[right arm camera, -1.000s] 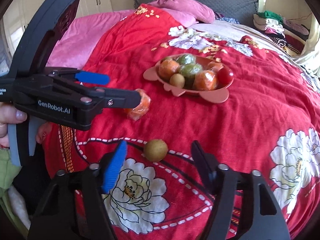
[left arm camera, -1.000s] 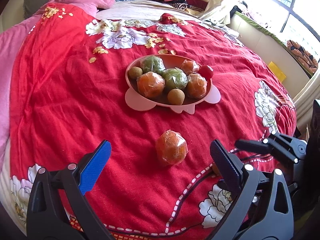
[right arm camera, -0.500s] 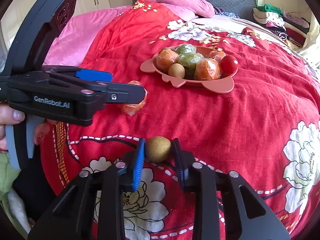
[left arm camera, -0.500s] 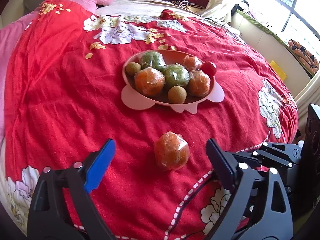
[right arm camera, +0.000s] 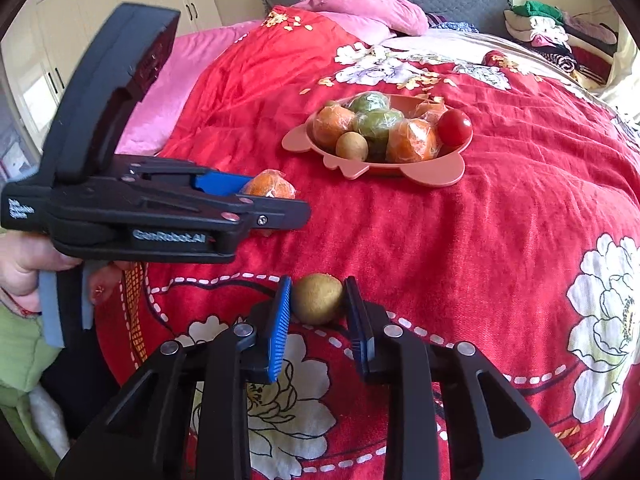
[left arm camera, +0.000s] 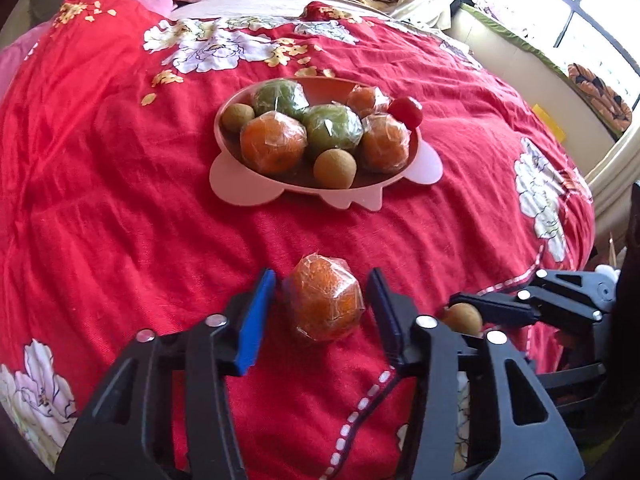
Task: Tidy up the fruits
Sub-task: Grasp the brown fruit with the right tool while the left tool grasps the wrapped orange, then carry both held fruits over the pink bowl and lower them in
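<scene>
A plastic-wrapped orange [left arm camera: 326, 300] lies on the red bedspread between the fingers of my left gripper [left arm camera: 322, 300]. The jaws are closing, with a thin gap still showing on each side. From the right wrist view, the left gripper [right arm camera: 276, 196] straddles the same orange [right arm camera: 268, 190]. My right gripper [right arm camera: 318, 304] is shut on a small brown kiwi-like fruit [right arm camera: 318, 298] resting on the cover; this fruit [left arm camera: 460, 318] also shows in the left wrist view. Further back, a pink plate [left arm camera: 240, 192] holds wrapped oranges, green fruits, brown fruits and a red tomato [left arm camera: 406, 112].
The bed is covered by a red flowered spread [left arm camera: 120, 200]. Pink pillows [right arm camera: 360, 12] and a grey headboard stand at the far end, with folded clothes [right arm camera: 556, 32] beside them. A person's hand [right arm camera: 24, 268] grips the left tool's handle. A window ledge [left arm camera: 520, 52] lies to the right.
The left gripper came down over the wrapped orange and its jaws narrowed from wide apart to close around it. The right gripper's jaws went from open to shut on the brown fruit.
</scene>
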The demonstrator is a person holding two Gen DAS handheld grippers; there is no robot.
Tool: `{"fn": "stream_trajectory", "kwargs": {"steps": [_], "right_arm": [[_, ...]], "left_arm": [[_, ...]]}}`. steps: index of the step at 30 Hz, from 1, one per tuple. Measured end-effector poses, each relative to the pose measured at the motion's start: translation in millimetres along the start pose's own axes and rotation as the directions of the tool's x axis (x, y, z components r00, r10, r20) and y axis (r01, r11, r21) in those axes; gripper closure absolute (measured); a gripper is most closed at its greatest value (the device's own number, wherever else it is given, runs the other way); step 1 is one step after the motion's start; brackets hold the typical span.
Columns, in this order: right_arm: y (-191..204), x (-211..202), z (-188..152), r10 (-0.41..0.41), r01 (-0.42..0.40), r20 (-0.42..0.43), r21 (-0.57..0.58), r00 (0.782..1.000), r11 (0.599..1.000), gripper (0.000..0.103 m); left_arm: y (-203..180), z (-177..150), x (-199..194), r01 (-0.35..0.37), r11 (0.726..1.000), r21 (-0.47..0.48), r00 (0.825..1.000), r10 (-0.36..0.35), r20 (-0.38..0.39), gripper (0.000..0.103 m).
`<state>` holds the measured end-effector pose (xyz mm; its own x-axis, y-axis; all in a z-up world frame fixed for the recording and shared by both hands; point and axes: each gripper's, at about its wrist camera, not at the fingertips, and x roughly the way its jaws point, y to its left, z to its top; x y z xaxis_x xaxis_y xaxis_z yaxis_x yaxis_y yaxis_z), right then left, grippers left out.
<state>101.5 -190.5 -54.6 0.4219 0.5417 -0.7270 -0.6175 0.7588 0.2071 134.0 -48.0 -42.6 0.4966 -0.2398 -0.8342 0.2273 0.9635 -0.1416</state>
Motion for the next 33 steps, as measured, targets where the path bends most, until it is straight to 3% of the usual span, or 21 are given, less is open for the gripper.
{"fn": "stream_trajectory", "kwargs": {"steps": [3, 7, 19, 33], "right_arm": [[0.0, -1.6, 0.4, 0.006, -0.006, 0.006, 0.002, 1.0, 1.0, 0.078], [1.3, -4.8, 0.9, -0.001, 0.002, 0.013, -0.007, 1.0, 1.0, 0.078], [-1.1, -15.7, 12.7, -0.006, 0.006, 0.049, 0.0, 0.999, 1.0, 0.078], [-18.1, -31.7, 32.1, -0.04, 0.037, 0.109, 0.029, 0.993, 0.999, 0.078]], "left_arm": [[1.4, -1.5, -2.0, 0.001, 1.0, 0.005, 1.0, -0.001, 0.003, 0.074], [4.2, 0.0, -10.7, 0.022, 1.0, -0.004, 1.0, -0.021, 0.021, 0.076], [10.4, 18.7, -32.8, 0.024, 1.0, -0.015, 0.996, -0.023, 0.084, 0.076], [7.3, 43.5, -21.4, 0.02, 1.0, 0.005, 0.997, -0.02, 0.079, 0.077]]}}
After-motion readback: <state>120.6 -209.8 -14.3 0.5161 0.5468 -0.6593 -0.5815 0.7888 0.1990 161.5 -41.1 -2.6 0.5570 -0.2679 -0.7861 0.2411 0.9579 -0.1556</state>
